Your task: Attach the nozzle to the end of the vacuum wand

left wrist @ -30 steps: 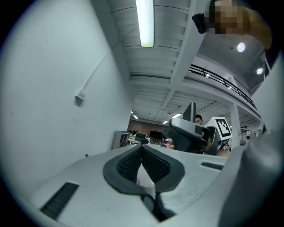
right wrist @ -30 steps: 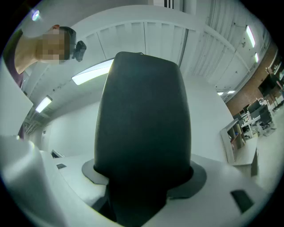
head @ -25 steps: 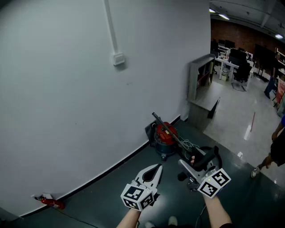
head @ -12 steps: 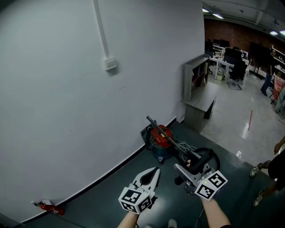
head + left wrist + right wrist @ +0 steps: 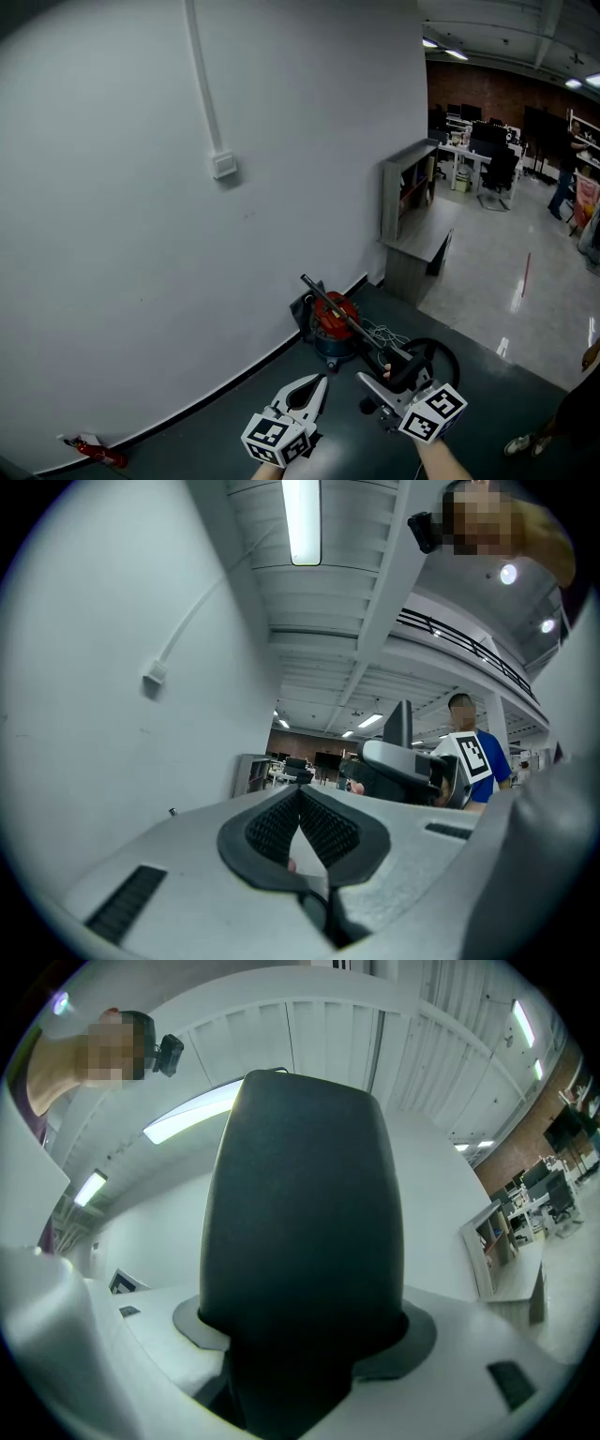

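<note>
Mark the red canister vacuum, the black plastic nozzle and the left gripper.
red canister vacuum (image 5: 329,322): head view, lid.
black plastic nozzle (image 5: 300,1232): right gripper view, body.
left gripper (image 5: 322,380): head view, fingertips.

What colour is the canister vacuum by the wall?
The round canister vacuum is red on top with a dark base, clearest in the head view.

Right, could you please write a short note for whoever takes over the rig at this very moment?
Left gripper: shut, empty.
Right gripper: shut on the black nozzle.
Vacuum wand: rests slanted across the red vacuum canister by the wall, ahead of both grippers.
Done: nozzle is in hand.
Left: bring the nozzle to the wand's end and push it on. The free gripper could probably steady the wand.
</note>
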The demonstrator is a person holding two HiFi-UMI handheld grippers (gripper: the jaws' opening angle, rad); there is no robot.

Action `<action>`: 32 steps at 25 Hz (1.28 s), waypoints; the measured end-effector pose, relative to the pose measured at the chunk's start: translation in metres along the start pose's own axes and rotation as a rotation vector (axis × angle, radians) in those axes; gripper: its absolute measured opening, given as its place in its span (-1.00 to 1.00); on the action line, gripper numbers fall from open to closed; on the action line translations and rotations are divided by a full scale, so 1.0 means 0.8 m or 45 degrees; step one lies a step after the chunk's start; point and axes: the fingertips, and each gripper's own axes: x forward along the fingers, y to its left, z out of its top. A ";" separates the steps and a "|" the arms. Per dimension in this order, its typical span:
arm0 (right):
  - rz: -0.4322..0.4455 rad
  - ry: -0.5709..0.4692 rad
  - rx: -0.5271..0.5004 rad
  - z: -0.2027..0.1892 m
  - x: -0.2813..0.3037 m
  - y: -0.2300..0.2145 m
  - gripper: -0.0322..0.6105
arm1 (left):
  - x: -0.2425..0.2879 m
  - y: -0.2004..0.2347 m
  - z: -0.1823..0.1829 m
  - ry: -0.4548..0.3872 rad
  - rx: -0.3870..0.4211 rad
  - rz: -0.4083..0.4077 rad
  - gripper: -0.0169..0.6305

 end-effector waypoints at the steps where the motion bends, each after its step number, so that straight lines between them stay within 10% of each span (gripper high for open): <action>1: 0.006 0.002 0.005 -0.001 0.000 -0.004 0.12 | 0.003 0.001 0.000 -0.001 0.000 0.009 -0.93; 32: -0.062 0.047 0.067 -0.049 0.216 -0.107 0.12 | 0.116 0.215 0.009 0.069 -0.029 -0.027 -0.93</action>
